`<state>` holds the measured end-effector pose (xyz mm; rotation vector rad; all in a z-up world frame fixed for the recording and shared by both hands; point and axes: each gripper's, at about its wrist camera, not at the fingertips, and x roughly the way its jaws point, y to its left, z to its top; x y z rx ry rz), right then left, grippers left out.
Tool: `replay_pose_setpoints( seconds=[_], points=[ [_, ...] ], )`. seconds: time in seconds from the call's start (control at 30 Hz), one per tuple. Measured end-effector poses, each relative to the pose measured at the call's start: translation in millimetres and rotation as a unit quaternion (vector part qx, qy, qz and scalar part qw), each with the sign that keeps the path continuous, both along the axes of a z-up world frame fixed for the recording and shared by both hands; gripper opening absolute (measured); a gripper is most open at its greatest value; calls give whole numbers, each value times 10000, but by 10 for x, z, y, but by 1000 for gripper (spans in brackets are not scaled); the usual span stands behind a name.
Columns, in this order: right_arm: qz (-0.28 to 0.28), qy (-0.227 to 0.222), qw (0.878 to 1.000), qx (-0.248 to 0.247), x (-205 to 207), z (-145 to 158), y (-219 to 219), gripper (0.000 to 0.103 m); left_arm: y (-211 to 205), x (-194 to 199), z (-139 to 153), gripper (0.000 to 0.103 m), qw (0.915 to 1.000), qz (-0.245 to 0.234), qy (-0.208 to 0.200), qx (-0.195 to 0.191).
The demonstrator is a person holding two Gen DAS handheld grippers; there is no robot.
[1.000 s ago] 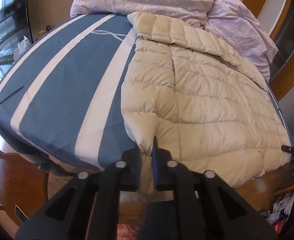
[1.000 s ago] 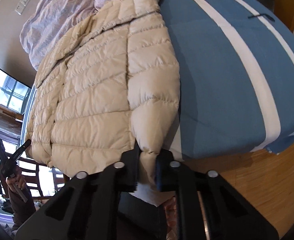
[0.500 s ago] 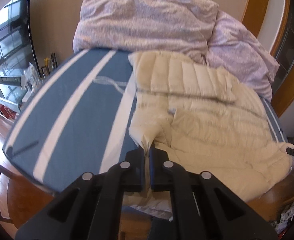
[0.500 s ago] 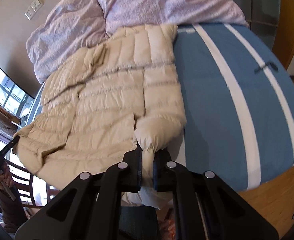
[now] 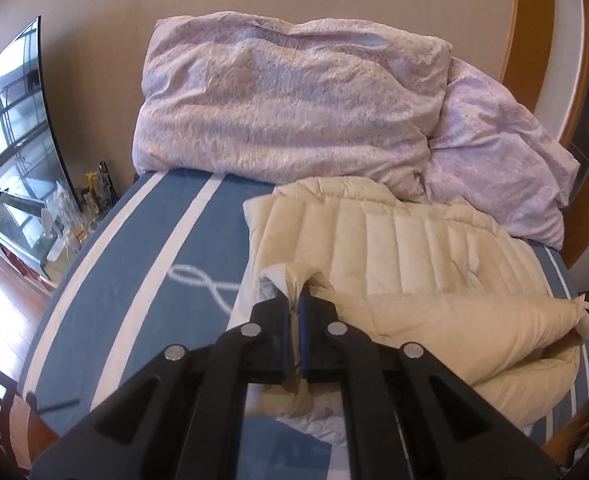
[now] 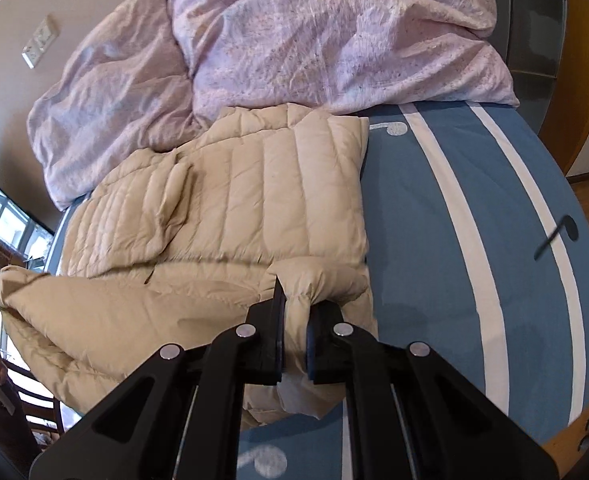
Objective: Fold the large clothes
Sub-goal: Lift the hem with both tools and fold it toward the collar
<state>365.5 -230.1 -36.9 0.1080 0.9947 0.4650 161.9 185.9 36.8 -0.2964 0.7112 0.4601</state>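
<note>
The gripped hem of the cream down jacket (image 5: pixel 394 248) disappears between the left gripper (image 5: pixel 293 308) fingers, lower centre. At the left view's right edge, only the tip of the right gripper (image 6: pixel 294 312) shows. The clutter (image 5: pixel 74 216) beside the bed, at mid-left, is too small to identify.

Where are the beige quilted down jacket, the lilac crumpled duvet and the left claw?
beige quilted down jacket (image 5: pixel 394 240), left wrist view, upper panel.
lilac crumpled duvet (image 6: pixel 334 40), right wrist view, middle.
left claw (image 5: pixel 293 304), left wrist view, between fingertips.
</note>
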Motion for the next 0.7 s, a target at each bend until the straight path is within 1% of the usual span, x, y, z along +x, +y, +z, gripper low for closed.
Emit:
replay_pose_setpoints(
  seconds=[0.17, 0.27, 0.47, 0.53, 0.67, 0.7],
  points=[
    [-152, 17, 9999, 71, 342, -55, 92, 8, 135, 397, -80, 4, 9999, 105, 102, 66],
    [-290, -68, 9994, 177, 577, -41, 169, 8, 236, 635, -136, 4, 9997, 202, 146, 58],
    [-633, -359, 9953, 646, 1102, -42, 346, 8, 500, 1109, -231, 4, 9988, 478, 73, 40],
    [-749, -407, 9933, 776, 1287, -113, 420, 8, 591, 1260, -297, 4, 9984, 566, 73, 3],
    [-920, -338, 9911, 905, 1581, -295, 527, 9, 741, 1546, -492, 5, 9975, 690, 163, -72],
    [-930, -348, 9908, 922, 1627, -326, 546, 12, 788, 1626, -555, 5, 9972, 721, 184, -121]
  ],
)
